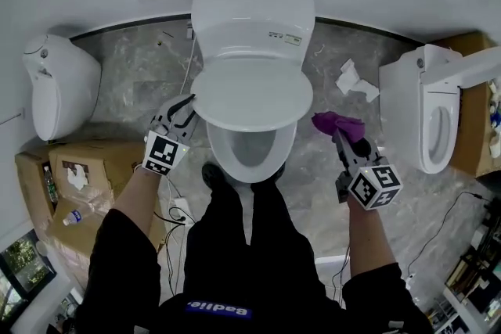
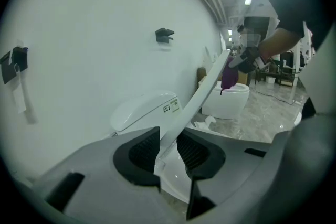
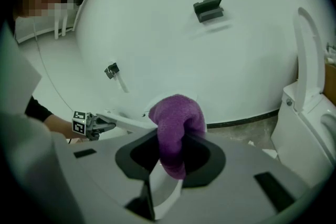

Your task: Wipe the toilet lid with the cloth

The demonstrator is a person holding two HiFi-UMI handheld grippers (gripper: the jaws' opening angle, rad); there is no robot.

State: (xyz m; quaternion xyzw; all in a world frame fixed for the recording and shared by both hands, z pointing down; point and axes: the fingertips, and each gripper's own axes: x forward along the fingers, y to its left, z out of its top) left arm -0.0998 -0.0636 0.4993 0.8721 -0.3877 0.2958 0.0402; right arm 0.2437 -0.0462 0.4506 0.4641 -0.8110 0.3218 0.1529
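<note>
I wear black sleeves (image 1: 117,262) and trousers (image 1: 235,238). My left hand-held gripper (image 1: 185,109) and right hand-held gripper (image 1: 344,138) are grey, each with a marker cube (image 1: 374,185).

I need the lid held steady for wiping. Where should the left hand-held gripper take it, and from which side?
Its thin left rim, from the left, jaws astride the edge. The lid is a flat shell, half raised, so only the rim fits between the pads. The left hand-held gripper grips there, leaving the top free for the cloth on the right.

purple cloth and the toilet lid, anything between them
Nothing: in the head view only a narrow strip of bare floor shows between the purple cloth and the toilet lid.
</note>
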